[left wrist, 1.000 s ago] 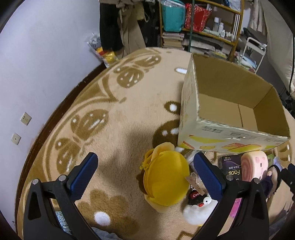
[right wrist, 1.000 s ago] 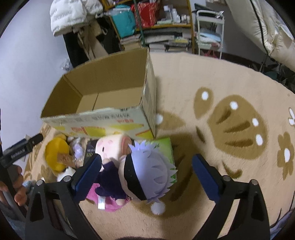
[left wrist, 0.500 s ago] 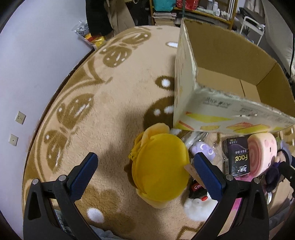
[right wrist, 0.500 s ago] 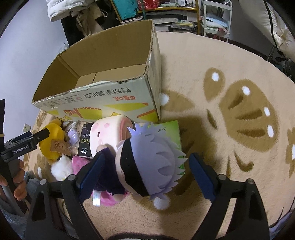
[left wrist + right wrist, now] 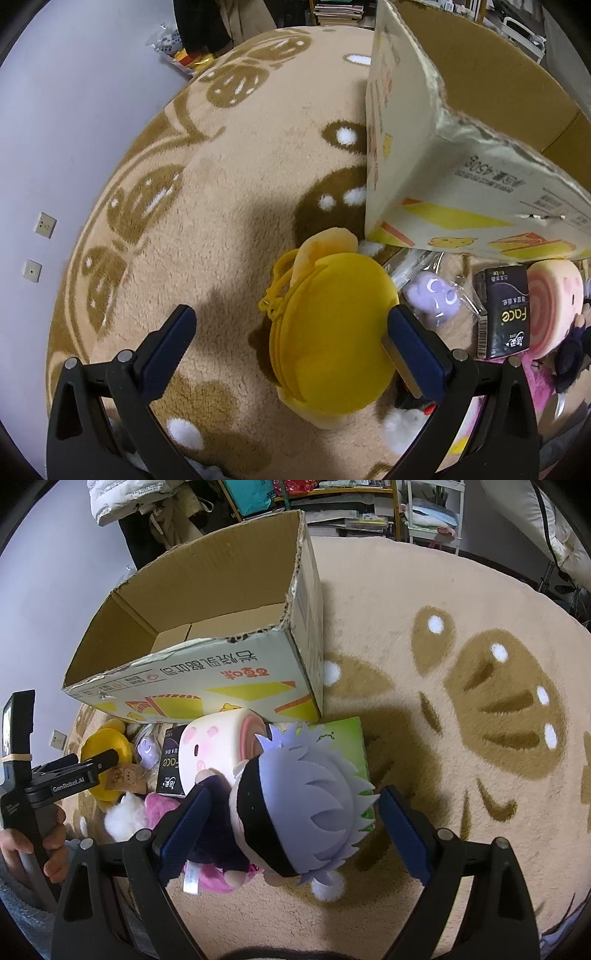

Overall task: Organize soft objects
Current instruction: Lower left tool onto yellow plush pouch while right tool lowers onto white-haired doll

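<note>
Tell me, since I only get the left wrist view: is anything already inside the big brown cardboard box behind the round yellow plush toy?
Observer: In the right wrist view, the part of the brown cardboard box floor that shows is bare.
Operator: What is the other gripper doing?
Observer: The right gripper is open and straddles a plush doll with spiky lavender hair and a black blindfold. Its pads do not seem to press on it.
Operator: What is under that doll?
Observer: A flat green carton lies beneath its head, on the carpet beside the box.
</note>
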`<action>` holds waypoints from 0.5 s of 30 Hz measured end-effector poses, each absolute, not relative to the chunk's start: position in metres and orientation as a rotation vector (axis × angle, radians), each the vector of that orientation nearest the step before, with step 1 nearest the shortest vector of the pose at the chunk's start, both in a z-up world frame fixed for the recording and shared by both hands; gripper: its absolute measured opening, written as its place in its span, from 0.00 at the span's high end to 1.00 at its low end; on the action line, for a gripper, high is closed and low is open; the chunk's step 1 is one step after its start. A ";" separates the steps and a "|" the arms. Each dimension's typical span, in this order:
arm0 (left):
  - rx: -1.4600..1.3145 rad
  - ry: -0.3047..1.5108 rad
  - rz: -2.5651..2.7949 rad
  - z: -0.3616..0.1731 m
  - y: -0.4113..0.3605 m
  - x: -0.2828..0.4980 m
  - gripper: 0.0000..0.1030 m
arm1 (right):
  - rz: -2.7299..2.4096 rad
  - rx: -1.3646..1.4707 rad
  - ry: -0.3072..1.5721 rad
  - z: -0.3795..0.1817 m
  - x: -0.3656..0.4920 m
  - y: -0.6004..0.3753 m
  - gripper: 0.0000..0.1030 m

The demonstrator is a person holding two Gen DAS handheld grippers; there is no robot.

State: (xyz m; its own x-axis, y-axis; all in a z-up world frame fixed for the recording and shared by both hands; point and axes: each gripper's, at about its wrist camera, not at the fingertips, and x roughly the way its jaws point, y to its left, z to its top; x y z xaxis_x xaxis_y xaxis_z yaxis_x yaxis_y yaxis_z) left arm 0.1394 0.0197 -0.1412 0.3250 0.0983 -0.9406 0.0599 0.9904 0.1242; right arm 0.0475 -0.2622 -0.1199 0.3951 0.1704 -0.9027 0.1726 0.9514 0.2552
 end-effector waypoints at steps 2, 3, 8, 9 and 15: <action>0.156 1.242 0.020 -0.143 0.017 0.139 0.01 | -0.002 0.338 1.171 -0.120 0.047 -0.263 0.07; 0.163 1.244 0.015 -0.144 0.015 0.139 0.01 | -0.002 0.339 1.170 -0.120 0.046 -0.263 0.07; 0.167 1.246 -0.006 -0.145 0.010 0.138 0.08 | 0.001 0.341 1.173 -0.123 0.047 -0.266 0.07; 0.166 1.247 -0.006 -0.145 0.010 0.138 0.08 | 0.001 0.340 1.173 -0.124 0.047 -0.266 0.07; 0.144 1.256 -0.006 -0.146 0.011 0.138 0.08 | -0.001 0.335 1.172 -0.124 0.048 -0.265 0.07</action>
State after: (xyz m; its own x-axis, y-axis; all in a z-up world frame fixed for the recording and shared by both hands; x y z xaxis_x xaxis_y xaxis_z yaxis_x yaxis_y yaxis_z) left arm 0.1381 0.0115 -0.1462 0.3110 0.0749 -0.9474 0.0833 0.9909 0.1057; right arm 0.0476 -0.2646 -0.1242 0.3940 0.1727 -0.9027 0.1736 0.9505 0.2577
